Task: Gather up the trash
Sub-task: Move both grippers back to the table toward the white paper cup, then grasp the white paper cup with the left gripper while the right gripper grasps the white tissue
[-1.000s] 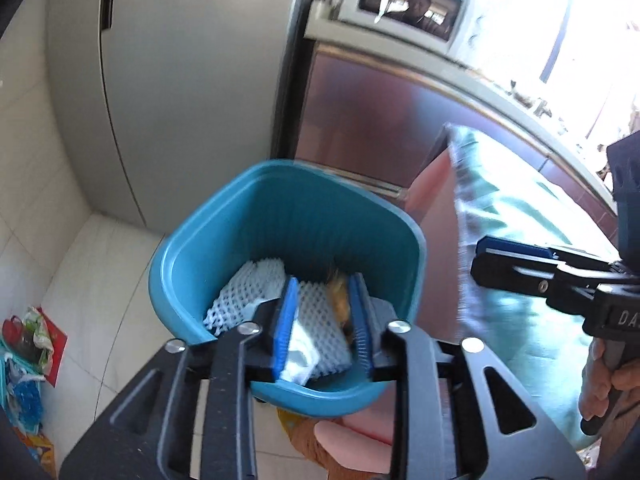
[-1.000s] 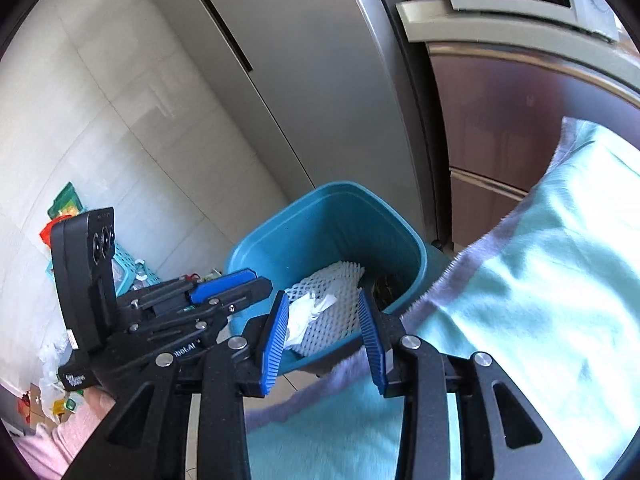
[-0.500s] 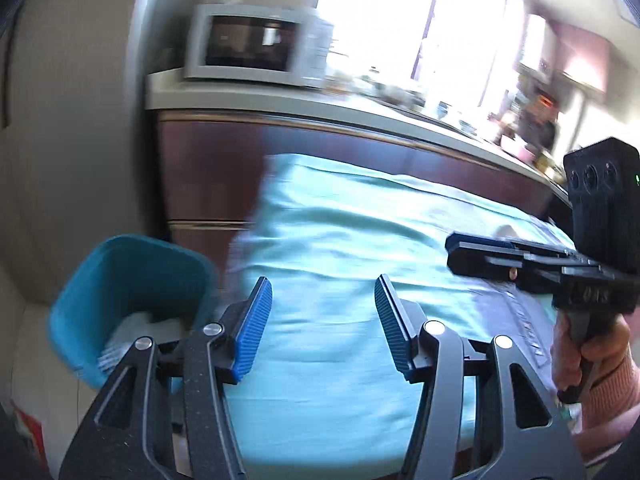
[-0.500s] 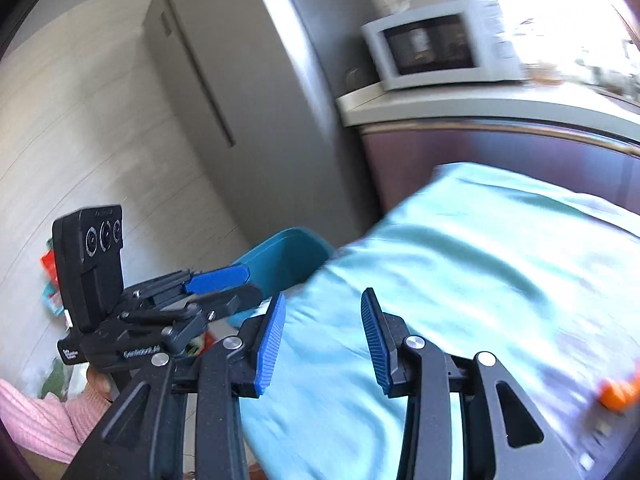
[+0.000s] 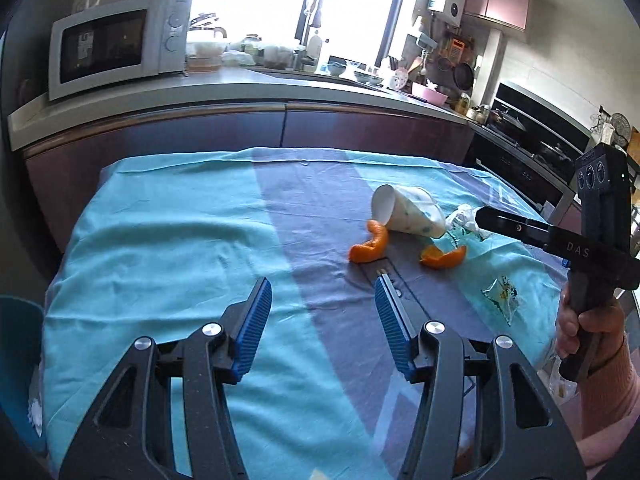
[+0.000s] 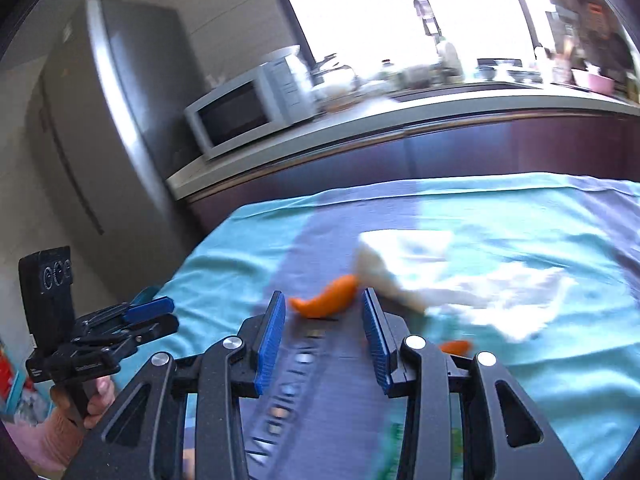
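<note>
Two orange peels (image 5: 370,243) and a tipped paper cup (image 5: 406,212) lie on the cloth-covered bench (image 5: 168,248), awaiting collection. Both tongs are empty: the left tongs (image 5: 322,320), jaws moderately wide after just opening, and the right tongs (image 6: 322,334), narrower, framing one peel without touching it. A second ago both hung over the blue bin (image 5: 16,360) (now at the left edge).

cloth (image 5: 168,240): turquoise, broad grey-purple band
peels (image 5: 370,246): orange
cup (image 5: 406,212): white, small blue spots
pads (image 5: 252,332): blue, ribbed
bin (image 5: 16,356): teal
microwave (image 5: 116,44): white, dark door
cabinets (image 5: 360,132): dark maroon
sleeve (image 5: 612,404): pink
</note>
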`<state>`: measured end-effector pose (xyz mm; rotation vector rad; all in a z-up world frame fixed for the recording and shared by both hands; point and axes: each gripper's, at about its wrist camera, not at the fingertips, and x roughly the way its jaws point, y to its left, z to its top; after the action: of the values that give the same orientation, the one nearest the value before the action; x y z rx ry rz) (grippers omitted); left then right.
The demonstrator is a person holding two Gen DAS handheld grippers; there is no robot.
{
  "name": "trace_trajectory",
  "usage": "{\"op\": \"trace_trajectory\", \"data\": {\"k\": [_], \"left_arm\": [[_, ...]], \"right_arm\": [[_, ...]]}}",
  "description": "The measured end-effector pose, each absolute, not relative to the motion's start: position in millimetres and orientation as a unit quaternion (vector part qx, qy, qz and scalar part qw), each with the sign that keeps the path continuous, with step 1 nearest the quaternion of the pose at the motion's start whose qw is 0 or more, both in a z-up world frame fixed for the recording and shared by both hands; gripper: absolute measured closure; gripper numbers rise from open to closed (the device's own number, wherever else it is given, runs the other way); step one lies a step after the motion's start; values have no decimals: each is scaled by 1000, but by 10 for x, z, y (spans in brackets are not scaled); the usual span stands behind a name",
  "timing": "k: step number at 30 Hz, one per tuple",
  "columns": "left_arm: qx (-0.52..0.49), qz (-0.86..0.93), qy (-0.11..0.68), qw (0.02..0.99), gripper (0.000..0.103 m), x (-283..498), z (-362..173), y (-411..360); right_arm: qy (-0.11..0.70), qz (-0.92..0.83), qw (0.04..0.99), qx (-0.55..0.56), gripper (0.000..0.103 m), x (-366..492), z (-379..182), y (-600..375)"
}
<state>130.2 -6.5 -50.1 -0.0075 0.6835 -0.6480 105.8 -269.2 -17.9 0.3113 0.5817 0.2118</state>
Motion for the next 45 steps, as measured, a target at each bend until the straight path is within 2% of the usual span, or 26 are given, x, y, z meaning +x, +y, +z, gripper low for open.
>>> {"op": "trace_trajectory", "data": {"k": [7,8,20,22,24,27,30,38,39,45], "left_arm": [[26,-348,338,874,48,1604,-406,-840],[28,-349,339,873,48,1650,-392,-930],[31,-344,386,855,48,2232,-468,-1697],[31,-344,395,851,48,2304,-501,-1784],[28,-349,407,843,53,2374,-545,-1861],[26,-352,425,834,64,2463,-625,-1931],[18,-356,431,829,66,2484,-671,-1947],[18,-368,424,828,82,2453,-652,-1968],[18,-369,421,828,87,2435,-632,-1963],[13,-379,410,829,94,2367,-546,-1905]], "right_arm": [[283,9,937,205,54,1075,-398,-3466],[287,5,933,215,50,1071,-444,-3580],[315,36,905,286,50,1439,-758,-3902],[318,44,901,292,57,1464,-791,-3905],[317,50,900,294,74,1459,-799,-3875],[313,57,902,292,87,1449,-782,-3854],[306,63,907,282,96,1422,-726,-3810],[280,91,918,265,101,1340,-488,-3670],[276,96,919,263,101,1329,-451,-3646],[258,120,925,251,101,1292,-259,-3504]]}}
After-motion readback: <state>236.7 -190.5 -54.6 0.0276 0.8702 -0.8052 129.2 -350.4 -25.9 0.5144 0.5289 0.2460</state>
